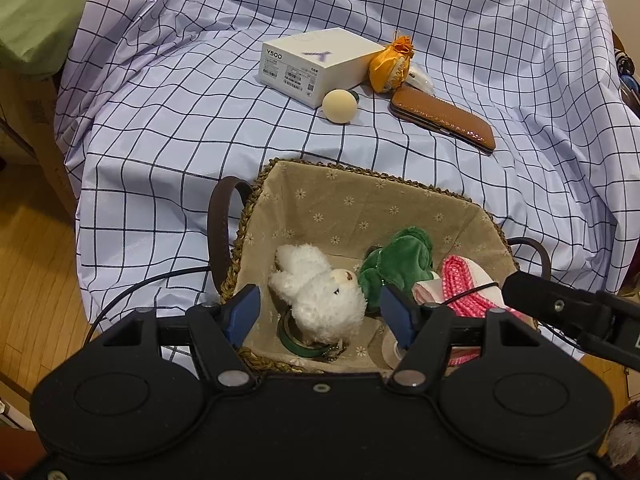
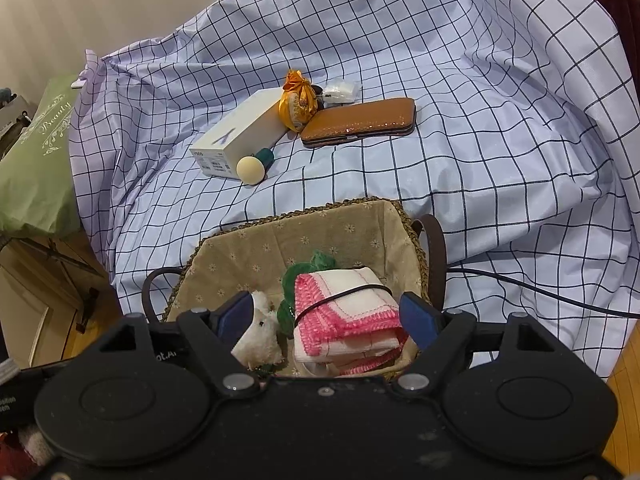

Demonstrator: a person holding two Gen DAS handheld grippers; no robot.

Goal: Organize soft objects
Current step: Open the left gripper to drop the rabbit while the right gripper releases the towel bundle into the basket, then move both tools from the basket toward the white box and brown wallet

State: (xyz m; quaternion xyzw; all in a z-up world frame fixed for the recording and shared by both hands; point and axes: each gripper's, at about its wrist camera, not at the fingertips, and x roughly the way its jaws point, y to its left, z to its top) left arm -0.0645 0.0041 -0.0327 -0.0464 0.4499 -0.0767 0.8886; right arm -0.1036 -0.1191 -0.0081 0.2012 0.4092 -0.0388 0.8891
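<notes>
A woven basket point(image 1: 360, 192) with a beige flowered lining sits on the checked cloth. In it lie a white plush bear point(image 1: 320, 292), a green plush toy point(image 1: 396, 264) and a folded white cloth with pink edging point(image 1: 468, 288). My left gripper point(image 1: 320, 316) is open above the bear, empty. My right gripper point(image 2: 326, 320) is open above the basket point(image 2: 260, 232), over the pink-edged cloth point(image 2: 344, 308), not touching it. The bear point(image 2: 260, 336) and green toy point(image 2: 320, 260) also show there. A black cable crosses the cloth.
On the checked cloth point(image 1: 160, 140) behind the basket lie a white box point(image 1: 316, 64), a cream ball-ended object point(image 1: 338, 106), an orange pouch point(image 1: 390, 66) and a brown case point(image 1: 444, 120). A green cushion point(image 2: 36, 160) sits left. Wooden floor lies below left.
</notes>
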